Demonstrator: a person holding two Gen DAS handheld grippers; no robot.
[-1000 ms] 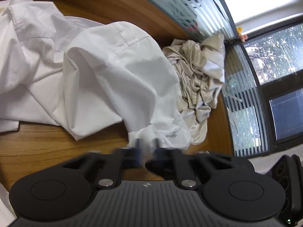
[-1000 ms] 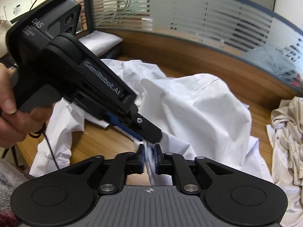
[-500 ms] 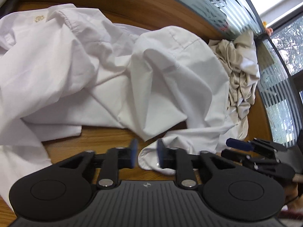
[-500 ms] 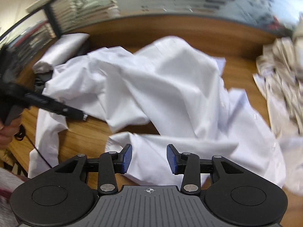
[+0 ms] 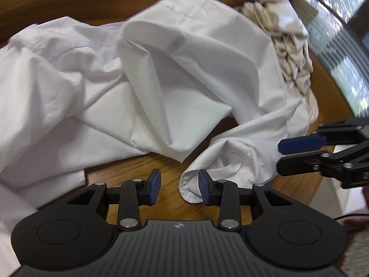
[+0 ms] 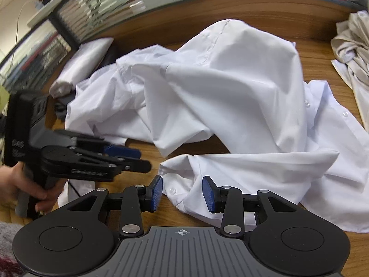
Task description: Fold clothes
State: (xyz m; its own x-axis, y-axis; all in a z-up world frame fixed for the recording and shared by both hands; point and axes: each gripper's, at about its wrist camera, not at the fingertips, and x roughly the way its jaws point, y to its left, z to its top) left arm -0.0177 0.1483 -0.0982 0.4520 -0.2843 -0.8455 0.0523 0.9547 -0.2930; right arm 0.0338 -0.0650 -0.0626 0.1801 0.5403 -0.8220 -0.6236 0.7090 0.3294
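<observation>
- left tongs: jaws have just been opening, now partly open over the desk, the white shirt cuff touching one pad, let go.
- right tongs: likewise released, partly open, shirt hem lying loose between them.
- shirt lies crumpled on the desk; regrasp likely next.

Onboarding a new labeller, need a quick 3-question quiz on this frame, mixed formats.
1. True or false: the left gripper is clamped on the white shirt.
2. Which garment lies crumpled at the far right of the wooden table? A) a beige one B) a red one C) a black one
3. Fill in: in the right wrist view, shirt fabric with small white ______ lies between the open jaws of the right gripper.

Key: 1 false, its jaws stand open and have just been opening, with a shirt edge by one pad. 2 A, the beige garment. 3 buttons.
</observation>
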